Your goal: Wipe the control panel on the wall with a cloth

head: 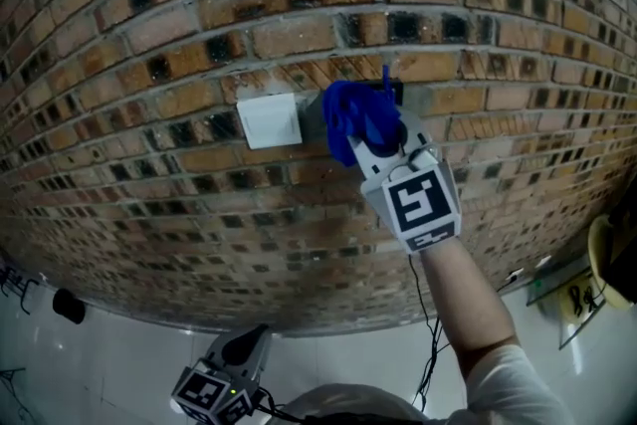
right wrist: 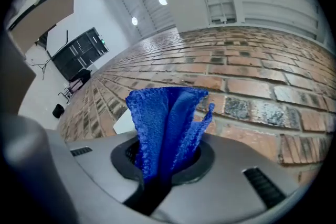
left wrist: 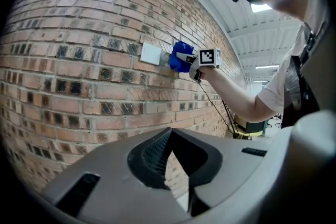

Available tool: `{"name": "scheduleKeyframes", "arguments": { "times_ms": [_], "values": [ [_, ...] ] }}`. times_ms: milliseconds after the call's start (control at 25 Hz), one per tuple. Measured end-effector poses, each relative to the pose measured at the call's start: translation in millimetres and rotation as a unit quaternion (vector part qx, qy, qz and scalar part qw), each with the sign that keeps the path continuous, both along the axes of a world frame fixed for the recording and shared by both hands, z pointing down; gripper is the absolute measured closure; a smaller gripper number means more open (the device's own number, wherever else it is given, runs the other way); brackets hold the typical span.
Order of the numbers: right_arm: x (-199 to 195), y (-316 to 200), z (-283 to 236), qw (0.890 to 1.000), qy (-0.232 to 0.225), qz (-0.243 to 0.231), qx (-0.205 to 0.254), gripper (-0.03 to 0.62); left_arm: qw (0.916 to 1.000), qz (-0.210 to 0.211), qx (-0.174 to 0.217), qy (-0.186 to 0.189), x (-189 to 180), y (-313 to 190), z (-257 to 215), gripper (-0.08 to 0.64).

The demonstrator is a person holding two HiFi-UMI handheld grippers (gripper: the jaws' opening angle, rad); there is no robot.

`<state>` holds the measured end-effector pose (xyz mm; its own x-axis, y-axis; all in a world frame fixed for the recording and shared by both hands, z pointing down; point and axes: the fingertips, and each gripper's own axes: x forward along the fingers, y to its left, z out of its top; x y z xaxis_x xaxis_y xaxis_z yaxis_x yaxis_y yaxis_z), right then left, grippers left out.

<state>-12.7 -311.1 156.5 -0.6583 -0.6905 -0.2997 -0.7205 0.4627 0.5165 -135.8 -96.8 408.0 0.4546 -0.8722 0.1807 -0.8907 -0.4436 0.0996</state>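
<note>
The right hand-held gripper (head: 381, 132) is up at the brick wall (head: 179, 35). Its jaws are squeezed tight on a blue cloth (head: 348, 119). The cloth sticks out of the jaws in a bunchy fold. It sits against the wall, just beside the right edge of the white control panel (head: 270, 119). I cannot tell if the cloth touches the panel.

The left hand-held gripper (head: 244, 351) is low down, well apart from the panel. Its jaws are closed at the tips and hold nothing. It points at the bricks.
</note>
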Motion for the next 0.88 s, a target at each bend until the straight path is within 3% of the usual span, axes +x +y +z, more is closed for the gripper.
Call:
{"name": "scheduleKeyframes", "arguments": {
  "times_ms": [200, 680, 880],
  "values": [
    [-3, -15, 6, 1.000, 0.010, 0.009, -0.003, 0.503, 0.9995, -0.029, -0.004, 0.013, -19, 5, 3, 0.558],
    [132, -46, 15, 0.991, -0.028, 0.126, -0.028, 0.503, 0.9999, 0.009, -0.012, 0.008, 6, -9, 9, 0.558],
    [146, -58, 21, 0.990, -0.036, 0.127, -0.042, 0.502, 0.9997, 0.024, -0.009, 0.002, 16, -11, 5, 0.558]
  ]
}}
